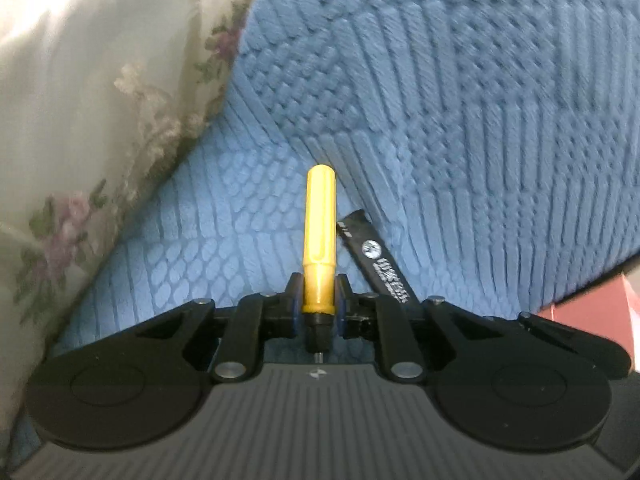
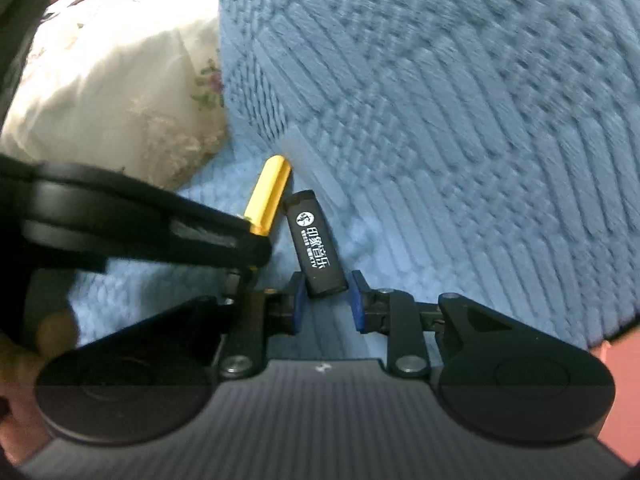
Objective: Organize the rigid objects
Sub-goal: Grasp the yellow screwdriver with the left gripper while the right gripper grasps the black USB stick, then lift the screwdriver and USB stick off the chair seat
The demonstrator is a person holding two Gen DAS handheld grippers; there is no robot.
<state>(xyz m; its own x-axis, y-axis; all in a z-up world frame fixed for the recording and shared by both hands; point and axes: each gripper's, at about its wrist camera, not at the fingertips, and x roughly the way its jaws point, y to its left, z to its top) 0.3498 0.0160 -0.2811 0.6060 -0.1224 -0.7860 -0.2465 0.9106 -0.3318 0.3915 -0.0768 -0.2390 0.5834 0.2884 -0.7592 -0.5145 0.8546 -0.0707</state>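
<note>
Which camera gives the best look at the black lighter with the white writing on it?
The right wrist view: the black lighter sits centred between the right gripper pads, logo and white lettering facing the camera. The left wrist view shows only a slanted strip of it beside the yellow pen.

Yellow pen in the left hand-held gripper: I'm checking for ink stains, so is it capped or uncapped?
Capped, seemingly: the yellow pen ends in a blunt rounded yellow tip with no nib showing, above the blue quilted cover.

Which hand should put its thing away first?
Either, probably. The left hand-held gripper is shut on the yellow plastic pen-shaped tool, and the right hand-held gripper on the black printed lighter-shaped bar. No container shows.
</note>
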